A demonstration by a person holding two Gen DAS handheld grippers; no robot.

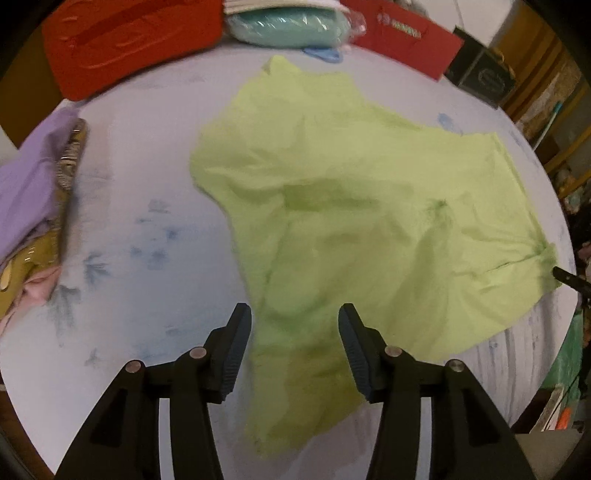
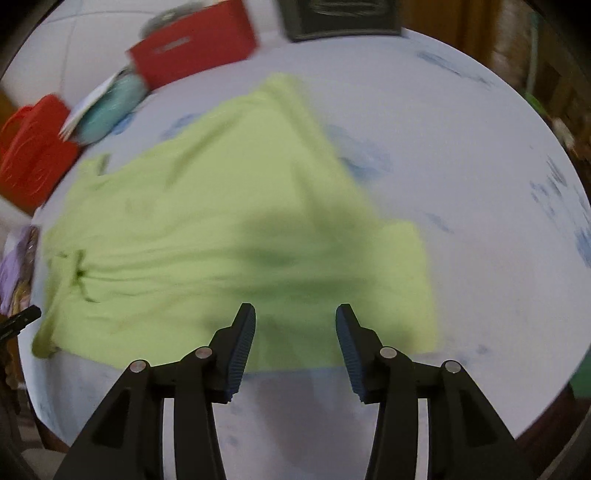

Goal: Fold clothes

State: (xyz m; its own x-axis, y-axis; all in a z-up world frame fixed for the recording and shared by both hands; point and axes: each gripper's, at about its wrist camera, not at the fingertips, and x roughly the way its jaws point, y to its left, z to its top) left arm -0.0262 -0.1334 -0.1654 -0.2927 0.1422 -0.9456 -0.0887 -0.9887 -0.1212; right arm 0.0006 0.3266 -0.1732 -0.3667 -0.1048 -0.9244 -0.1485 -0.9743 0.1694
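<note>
Left gripper [image 1: 294, 314]: lower centre of its frame, jaws apart, nothing between them, over a trailing lobe of the shirt [image 1: 351, 206]. Right gripper [image 2: 295, 314]: lower centre of its frame, jaws likewise apart and empty, at the shirt's near hem. Shirt: light green, spread rumpled on the pale table [image 1: 140, 221], neither flat nor folded; whether a fold is in hand cannot be judged. Handling, by estimate: thin, soft, light, limp, not fragile; likely to drape and drag; best pinched at a hem, corner or sleeve edge. Left view, left to right: clothes pile [image 1: 29, 206] at left edge, red bag [image 1: 125, 40] upper left, teal bundle [image 1: 288, 27] top centre, red envelope [image 1: 402, 40] upper right. Right view, blurred, alone shows the bare right half of the table and the squared cloth edge at lower right.
</note>
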